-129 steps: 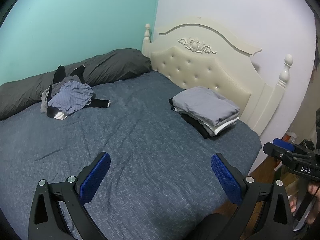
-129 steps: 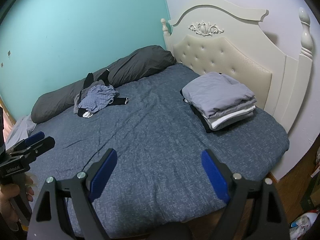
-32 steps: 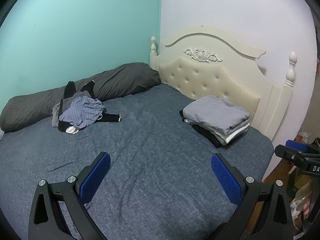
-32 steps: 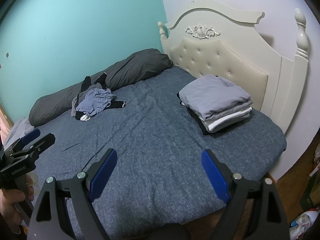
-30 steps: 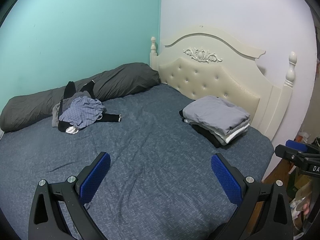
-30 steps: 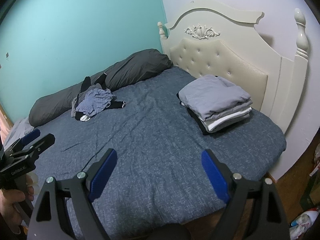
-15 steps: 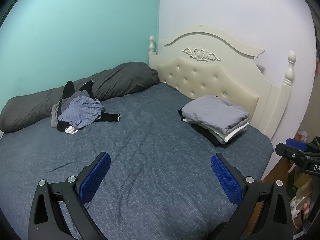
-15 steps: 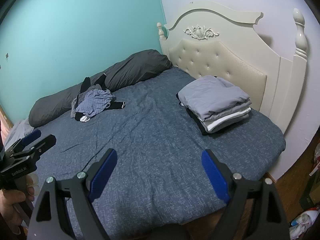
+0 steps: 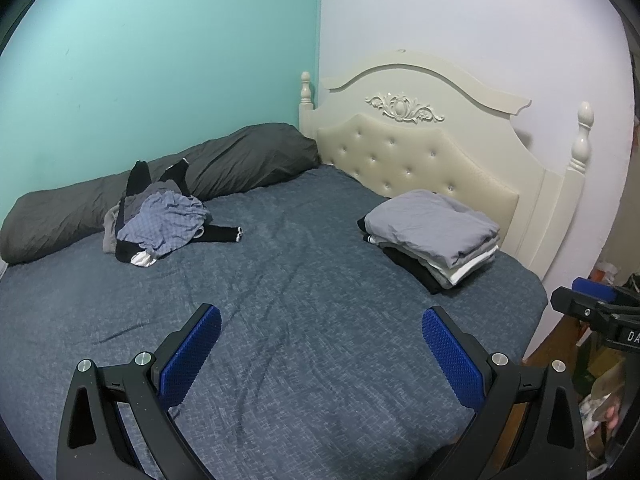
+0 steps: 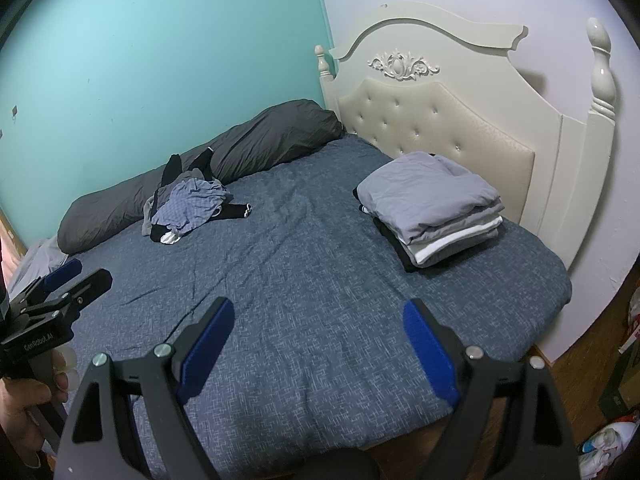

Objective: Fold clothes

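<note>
A heap of unfolded clothes, blue checked cloth over grey and black pieces, lies at the far left of the bed against a long dark pillow. A neat stack of folded clothes with a grey top layer sits by the headboard. My left gripper hangs open over the near bedspread, nothing between its blue pads. My right gripper is open too, over the bed's near edge. Both are well short of either pile. The left gripper also shows at the right wrist view's left edge, held by a hand.
The bed has a blue-grey cover. A long dark pillow lies along the teal wall. A cream tufted headboard stands on the right. Wooden floor with clutter shows right of the bed. The right gripper's tip appears at the left view's right edge.
Both views have drawn back and risen slightly since 4.3 s ago, so the bed looks a little smaller. Over the last second almost nothing moved. Both grippers stayed open.
</note>
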{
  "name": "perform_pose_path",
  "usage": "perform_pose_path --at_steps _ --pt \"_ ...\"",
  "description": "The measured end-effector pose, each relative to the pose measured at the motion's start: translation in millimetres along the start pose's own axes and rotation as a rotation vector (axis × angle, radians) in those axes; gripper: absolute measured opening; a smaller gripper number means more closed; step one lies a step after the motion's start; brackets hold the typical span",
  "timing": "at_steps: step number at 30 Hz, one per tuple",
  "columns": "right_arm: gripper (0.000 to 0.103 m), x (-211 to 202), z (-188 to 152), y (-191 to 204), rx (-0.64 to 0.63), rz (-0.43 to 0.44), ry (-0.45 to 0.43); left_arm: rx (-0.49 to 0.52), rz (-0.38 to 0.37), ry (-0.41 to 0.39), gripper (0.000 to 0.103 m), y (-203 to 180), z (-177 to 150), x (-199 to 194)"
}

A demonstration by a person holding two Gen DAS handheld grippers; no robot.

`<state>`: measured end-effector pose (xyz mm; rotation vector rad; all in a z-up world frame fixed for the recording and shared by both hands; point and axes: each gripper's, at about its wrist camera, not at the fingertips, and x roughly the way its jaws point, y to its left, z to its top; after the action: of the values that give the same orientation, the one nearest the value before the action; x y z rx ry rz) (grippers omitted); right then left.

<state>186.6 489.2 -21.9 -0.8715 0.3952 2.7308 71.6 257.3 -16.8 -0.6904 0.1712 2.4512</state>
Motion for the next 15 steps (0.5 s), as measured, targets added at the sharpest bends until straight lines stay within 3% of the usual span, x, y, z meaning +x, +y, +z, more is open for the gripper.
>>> perform_pose_path --at_steps 15 --pt "0.087 0.8 1.0 2.4 -0.003 0.001 -0.001 0.001 0.005 0.001 0.103 -0.5 0.0 -0.5"
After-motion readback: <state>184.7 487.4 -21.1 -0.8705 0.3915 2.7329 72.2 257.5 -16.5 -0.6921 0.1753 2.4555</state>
